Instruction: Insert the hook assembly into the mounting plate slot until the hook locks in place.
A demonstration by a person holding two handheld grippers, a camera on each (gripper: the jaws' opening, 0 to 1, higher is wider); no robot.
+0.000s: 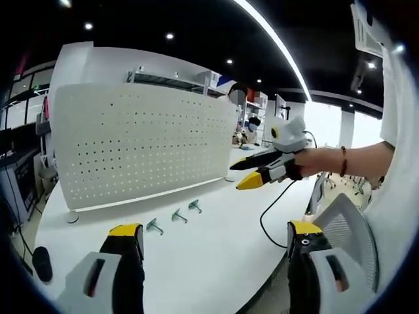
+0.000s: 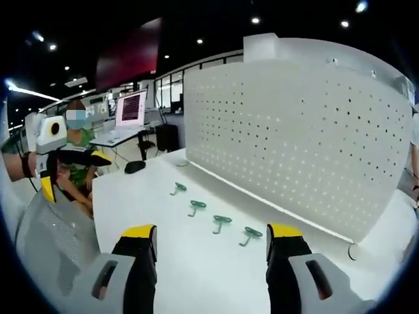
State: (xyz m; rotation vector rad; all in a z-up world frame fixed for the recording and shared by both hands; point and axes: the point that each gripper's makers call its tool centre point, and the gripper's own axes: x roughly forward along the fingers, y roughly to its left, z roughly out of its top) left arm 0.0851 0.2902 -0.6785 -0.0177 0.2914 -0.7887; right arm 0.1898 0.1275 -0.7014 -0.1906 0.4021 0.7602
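Four small green metal hooks lie in a row on the white table, near the white perforated pegboard panel. Left gripper jaws apart, empty. Right gripper likewise apart, empty.

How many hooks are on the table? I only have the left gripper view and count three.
Observer: Four. The right gripper view shows four green hooks lying in a row on the white table, in front of the pegboard.
Operator: Is the right gripper carrying one already?
Observer: No. In its own view the right gripper has its fingers apart with nothing between them; the nearest hook lies just beyond them on the table.
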